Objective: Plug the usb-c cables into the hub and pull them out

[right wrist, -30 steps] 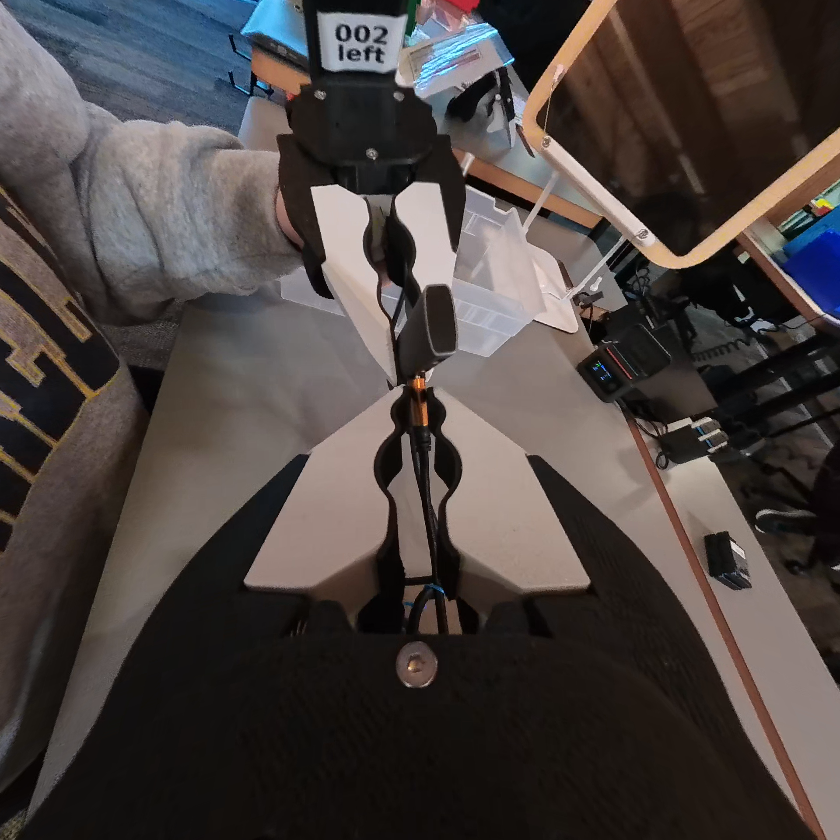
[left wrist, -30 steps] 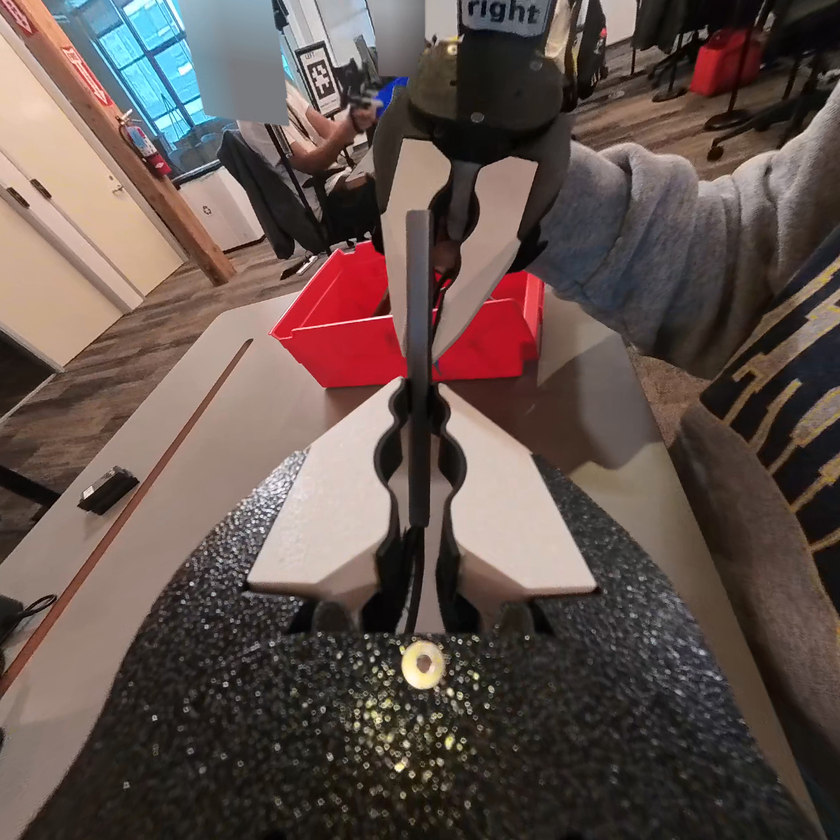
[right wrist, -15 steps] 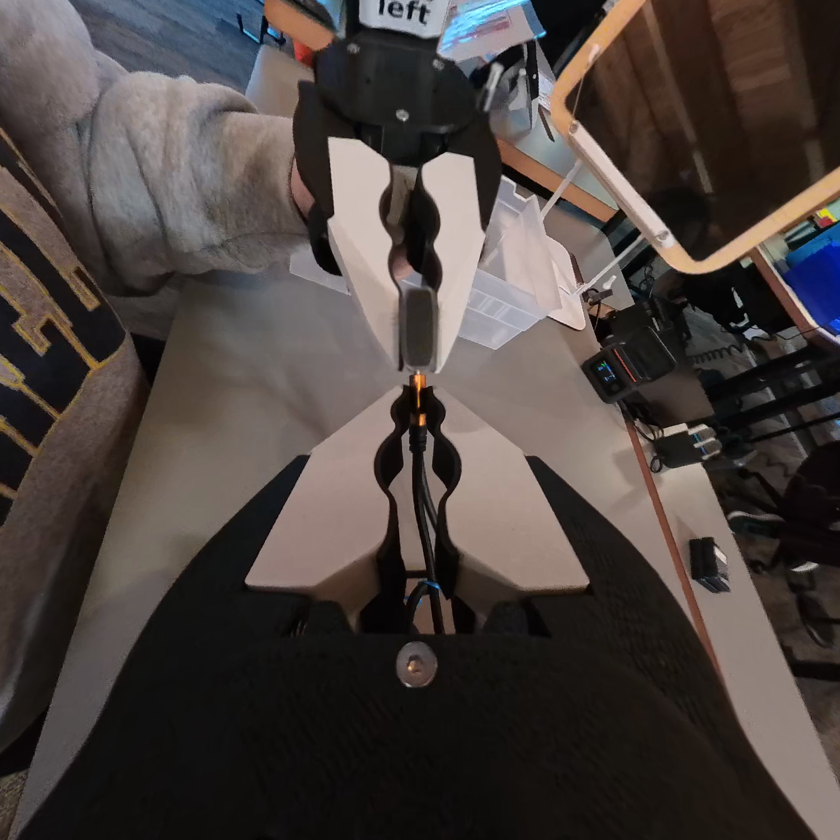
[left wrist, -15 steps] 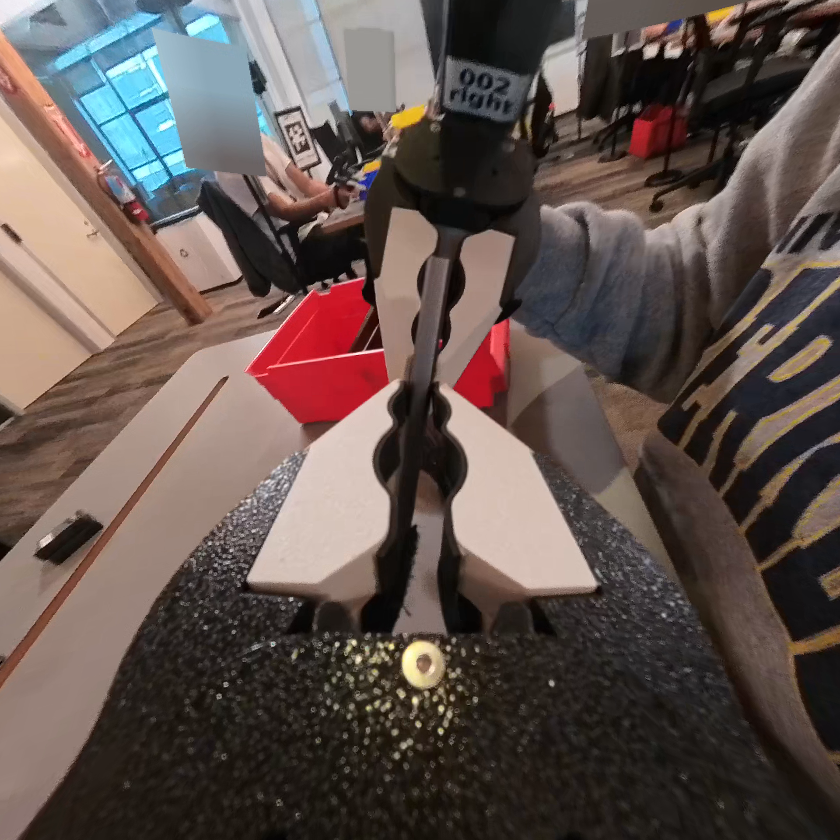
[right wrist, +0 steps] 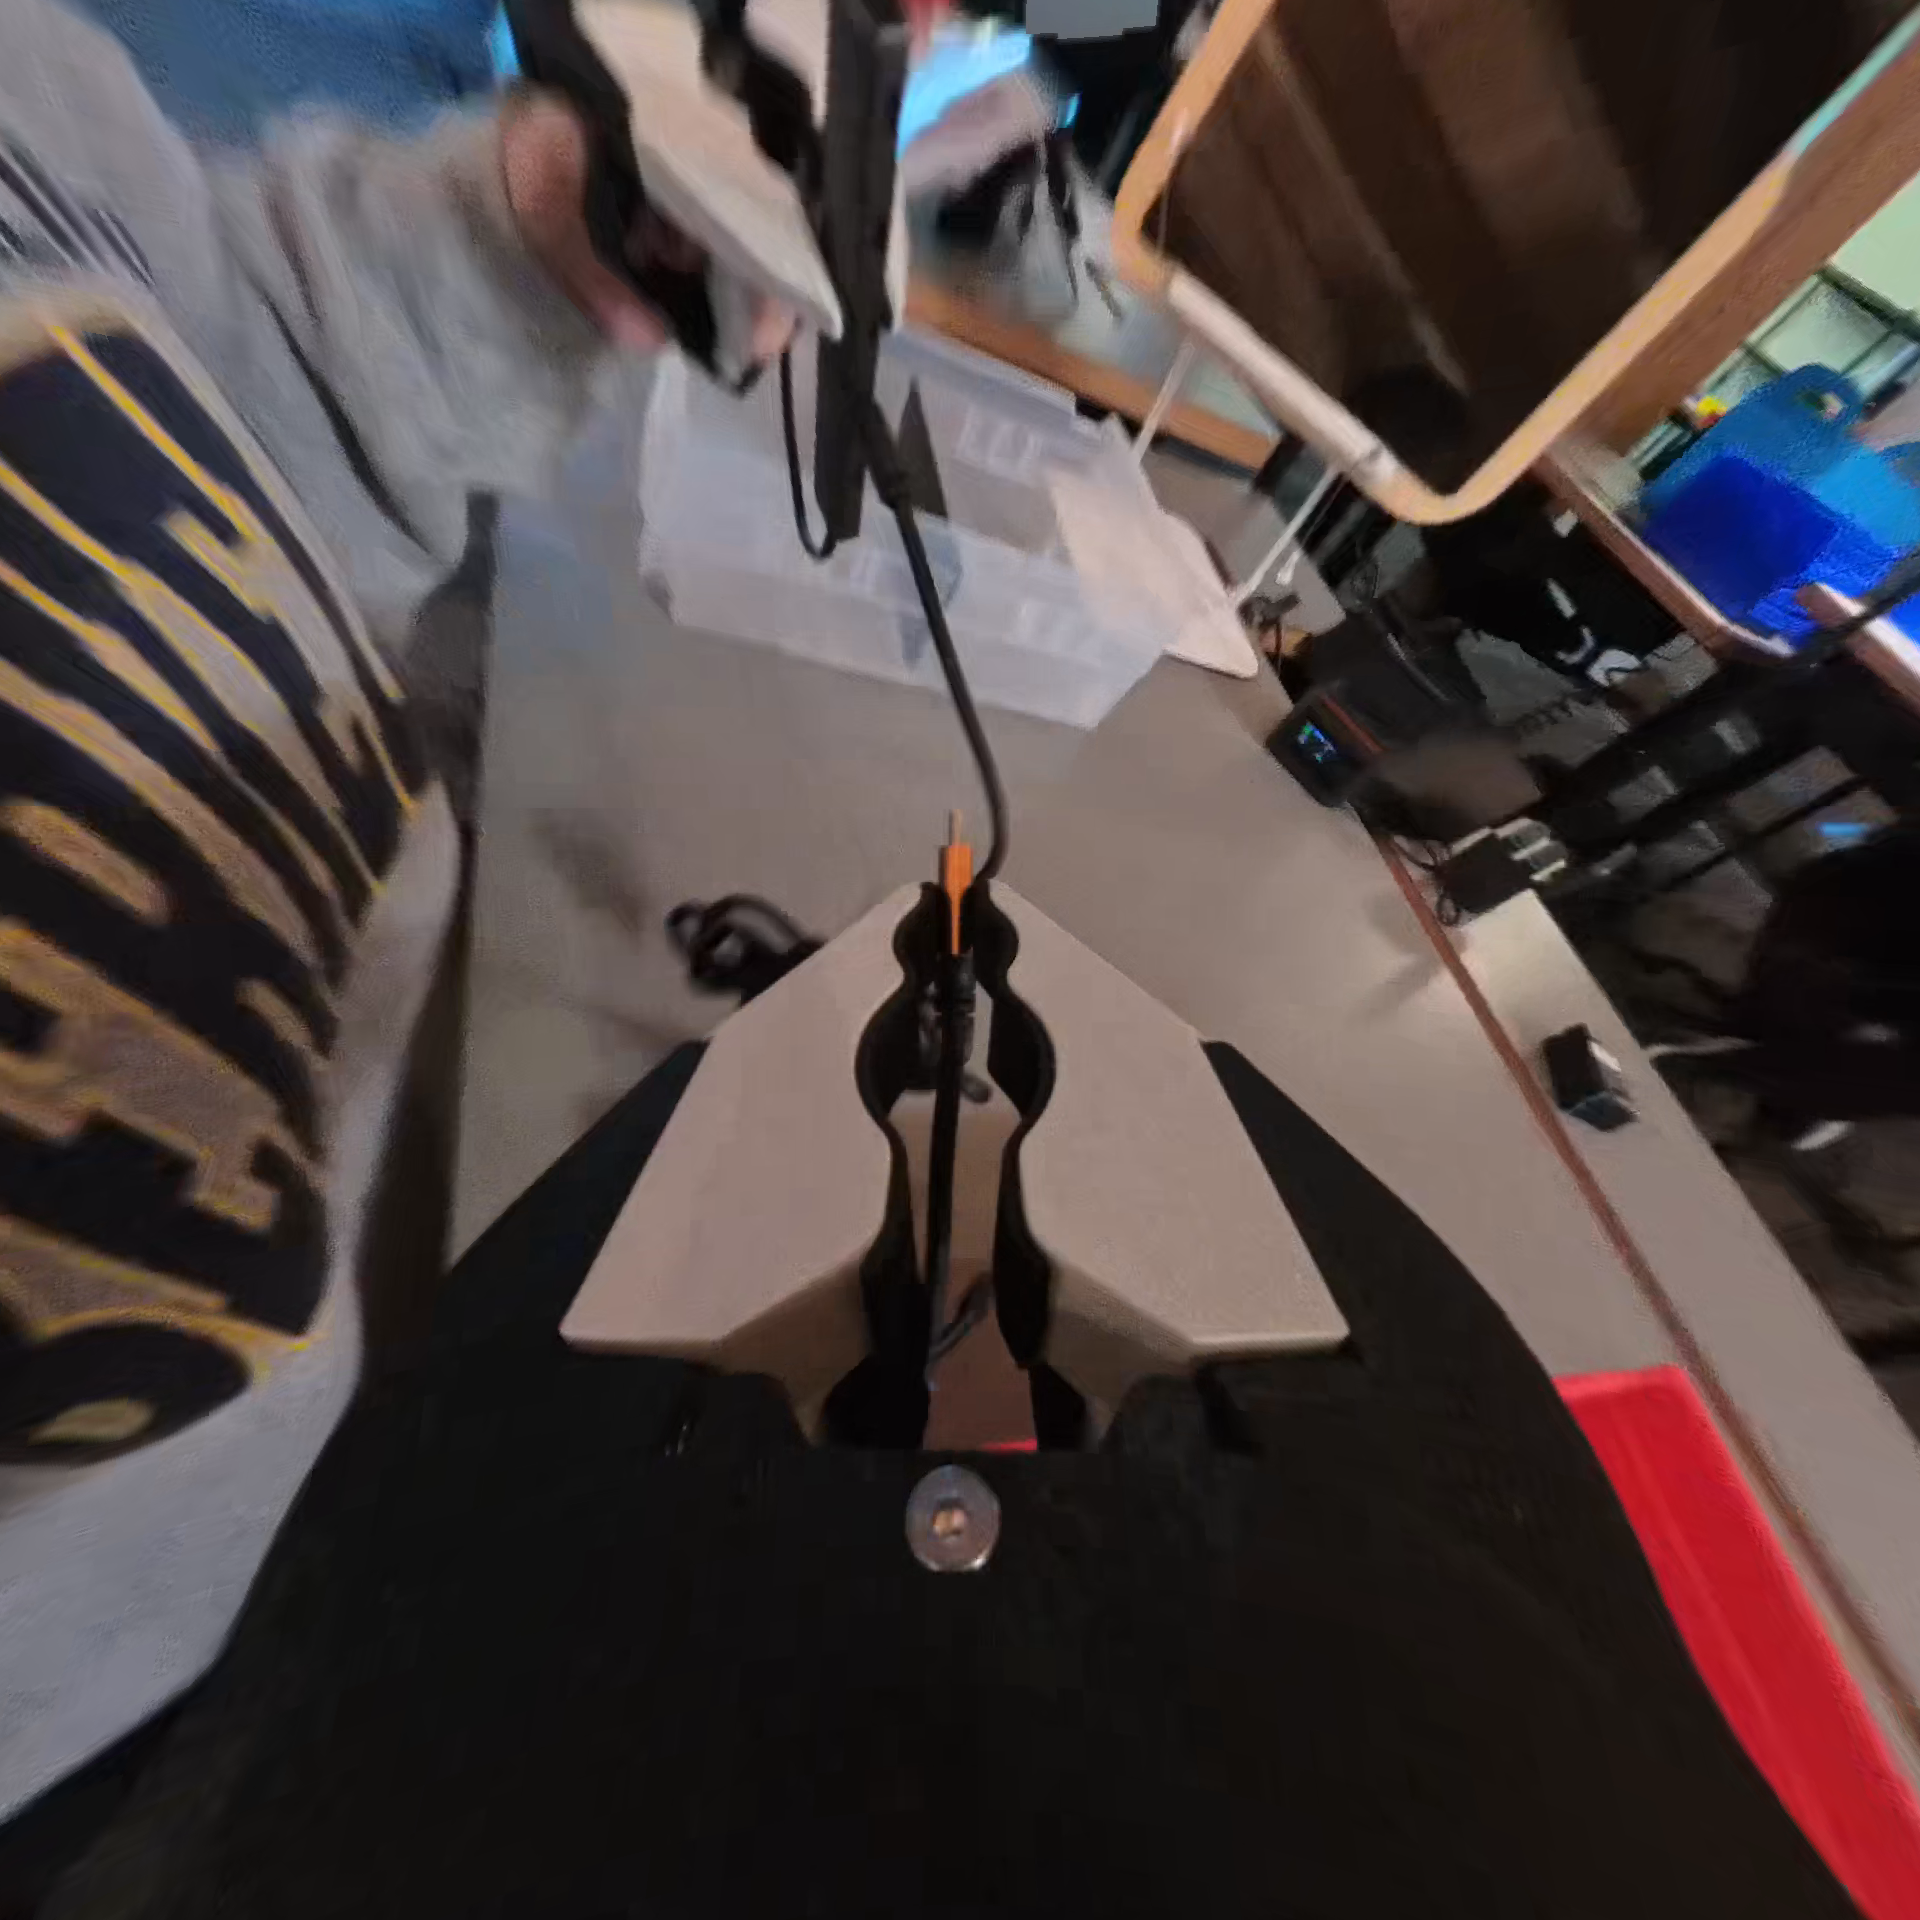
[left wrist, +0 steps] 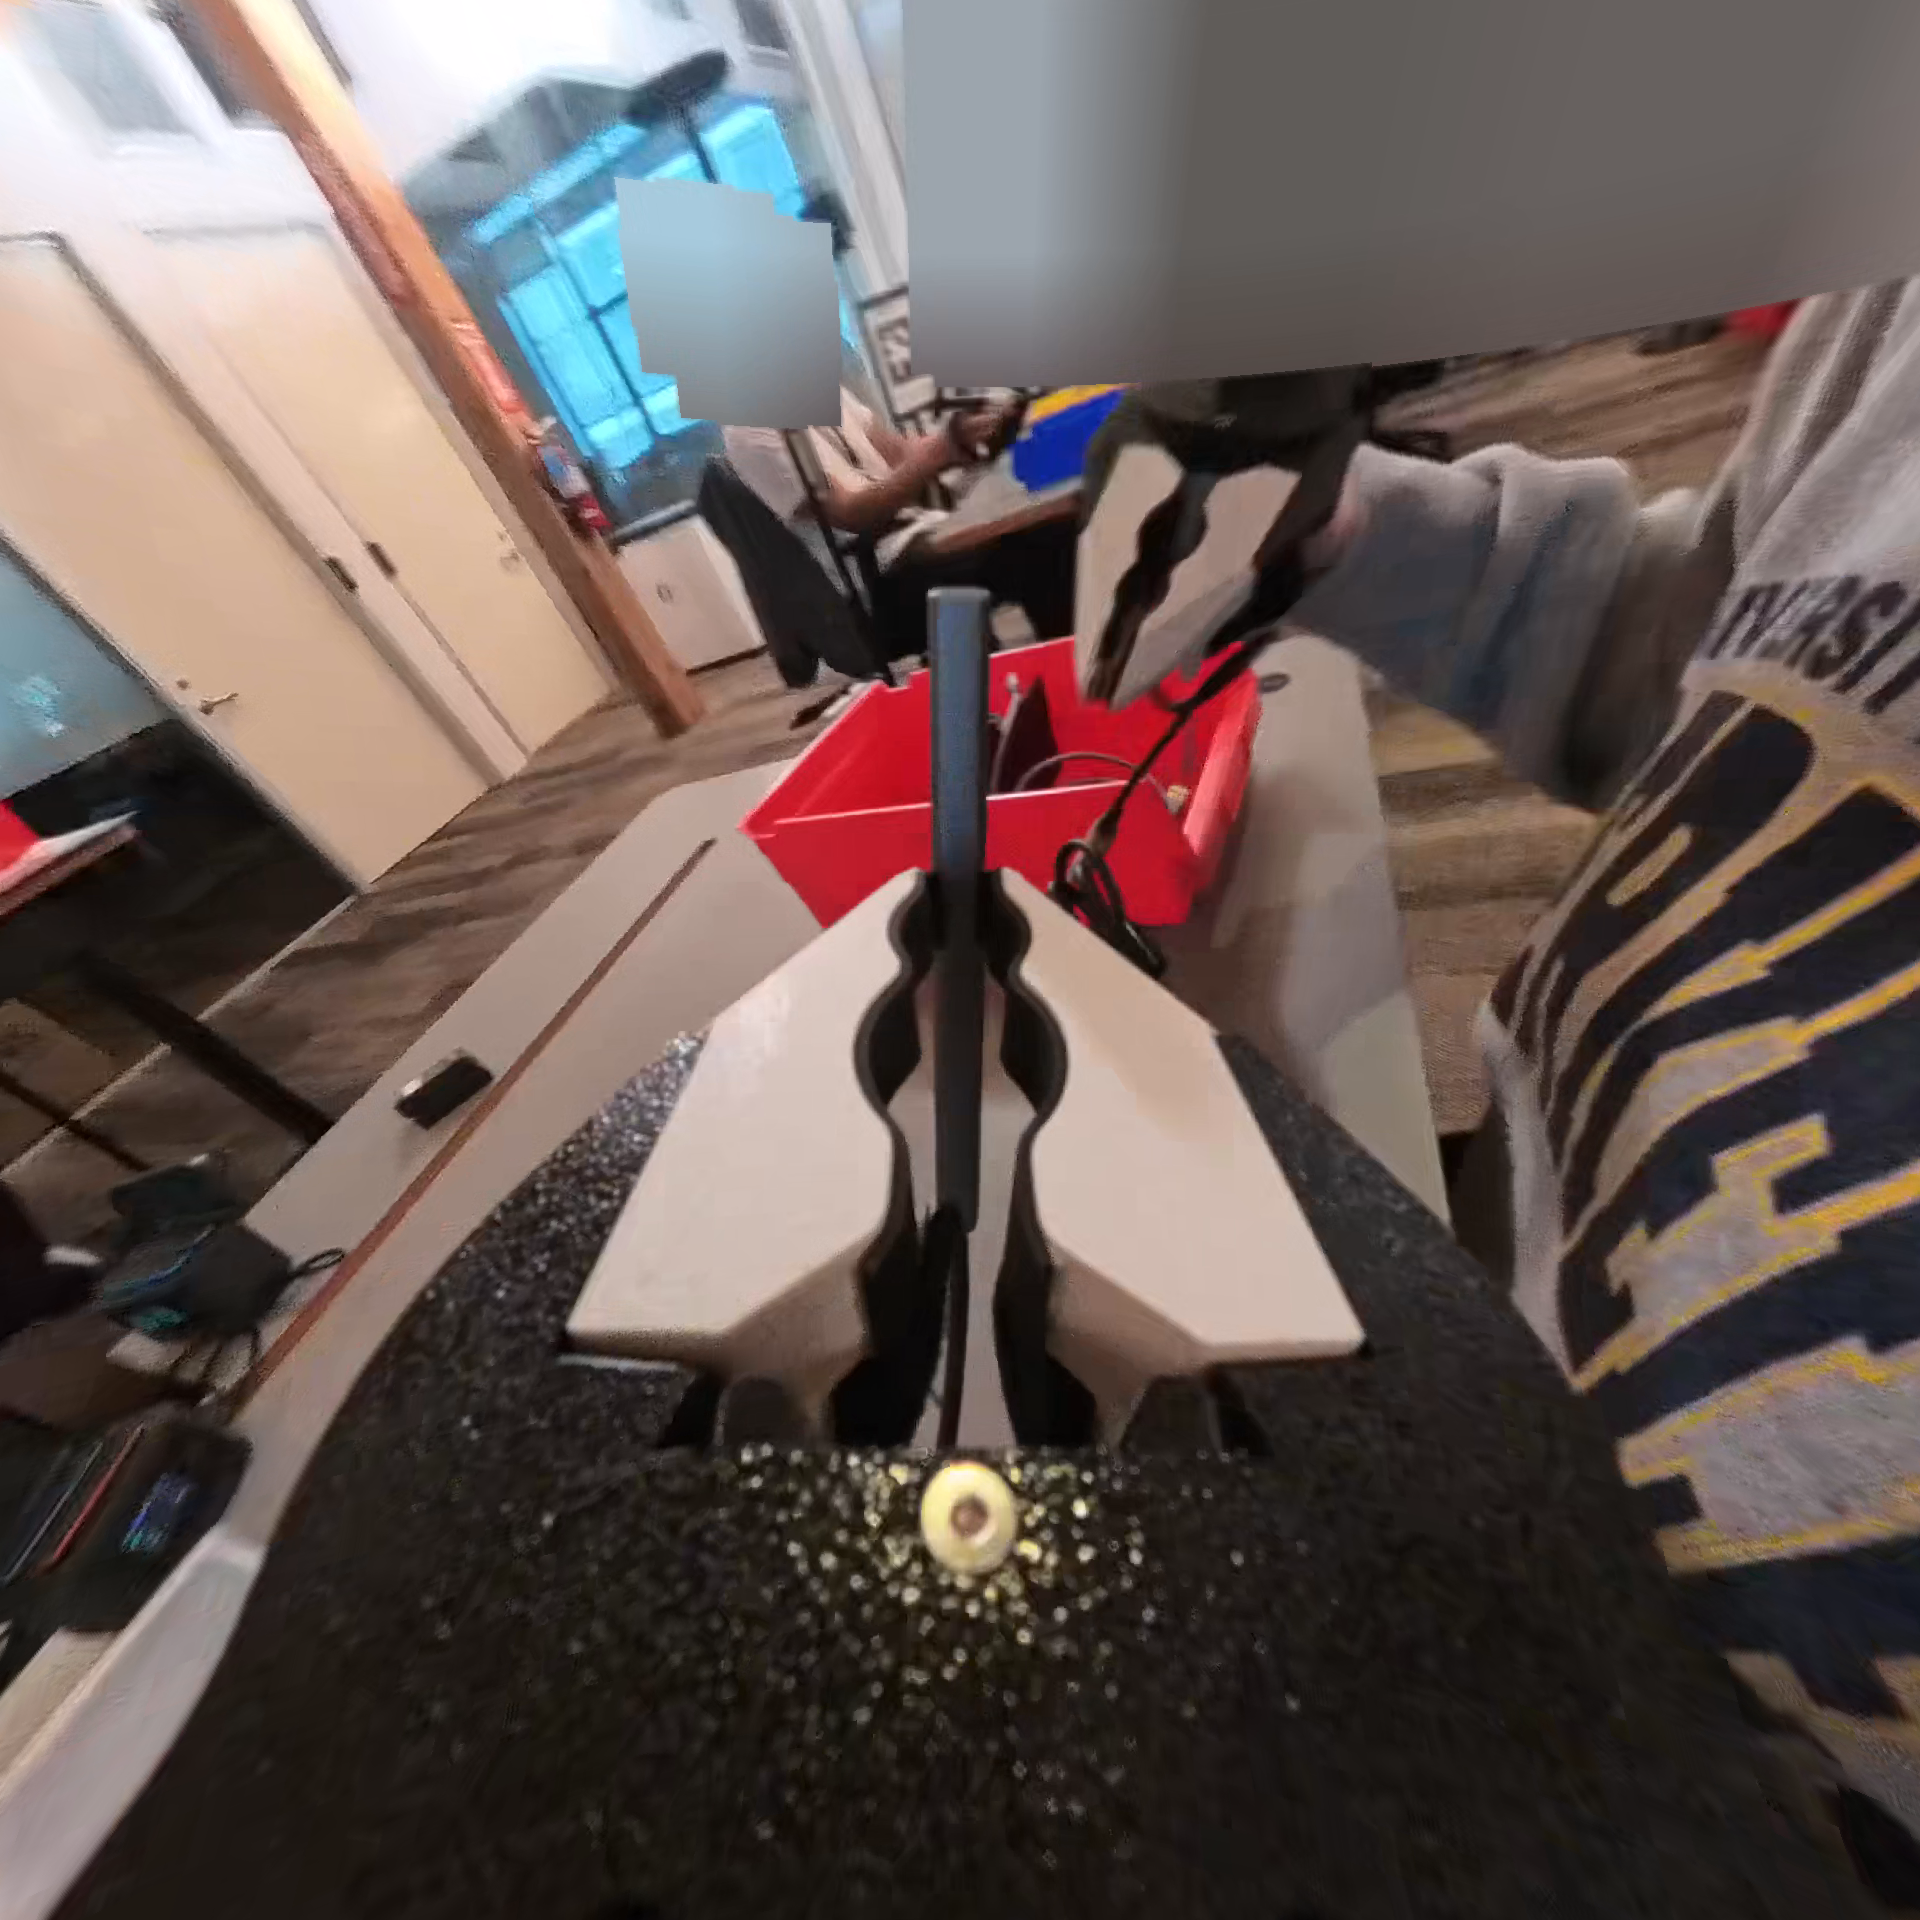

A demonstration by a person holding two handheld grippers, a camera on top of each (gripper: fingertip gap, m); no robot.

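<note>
A: Left tool (left wrist: 958,894) pose?
B: Held level over the counter (left wrist: 665,894), pointing at the far red bin (left wrist: 883,821). Jaws narrow, clamped on the hub (left wrist: 956,748), which stands up thin-edge-on between them.

A: Right tool (right wrist: 951,899)?
B: Jaws pinched on the orange-tipped plug (right wrist: 954,868) of the cable (right wrist: 961,675). Plug tip is bare and points out at the far clear box (right wrist: 1039,623). In the left view the right tool (left wrist: 1117,665) sits up and to the right of the hub, apart from it, grey sleeve (left wrist: 1475,582) behind. Cable slack hangs down from it to a dark coil (left wrist: 1091,883) near the bin.

A: Change from half a second ago?
B: Then the two tools were tip to tip, plug right at the hub's end. Now they've separated: plug is out, left tool (right wrist: 727,187) has gone up and far-left in the right view, blurred. Hub (right wrist: 857,260) hangs with it, its own lead looping below.

A: Plug touching the hub?
B: No, well apart.
</note>
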